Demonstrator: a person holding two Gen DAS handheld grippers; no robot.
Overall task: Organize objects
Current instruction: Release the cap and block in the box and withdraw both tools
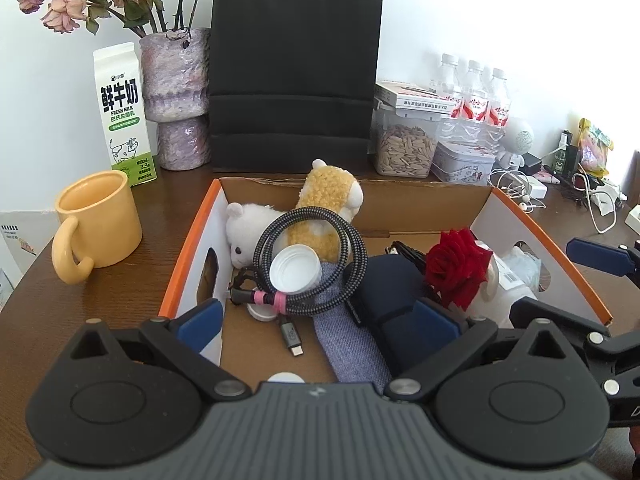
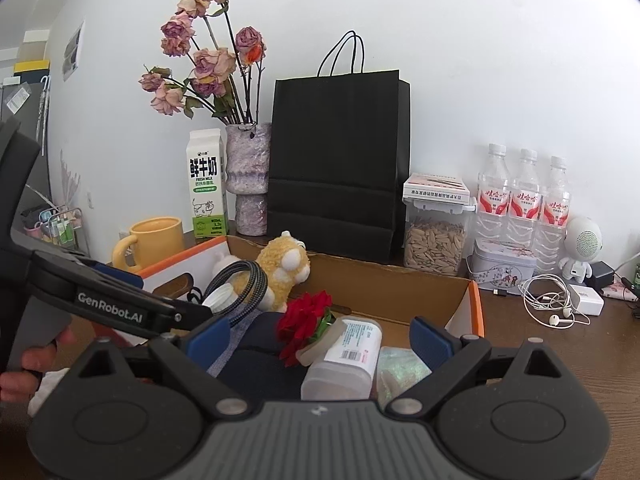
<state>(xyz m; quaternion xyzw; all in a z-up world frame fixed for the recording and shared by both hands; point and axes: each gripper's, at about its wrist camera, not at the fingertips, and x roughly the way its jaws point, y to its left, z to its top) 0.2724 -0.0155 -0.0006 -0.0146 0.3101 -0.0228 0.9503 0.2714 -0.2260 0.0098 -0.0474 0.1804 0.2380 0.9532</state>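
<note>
box [image 1: 400, 200] holds two plush toys [image 1: 320, 208], one coiled cable [image 1: 312, 264], one red rose [image 1: 456, 272]; three water bottles [image 2: 524, 196] behind; both grippers' fingers [image 1: 200, 320] released, empty.

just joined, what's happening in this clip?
A person holds a gripper in each hand over an open cardboard box on a cluttered desk. The box already holds two plush toys, a coiled cable, a red rose and a white bottle. The left gripper and right gripper are both open and hold nothing. A yellow mug and milk carton stand outside the box.
</note>
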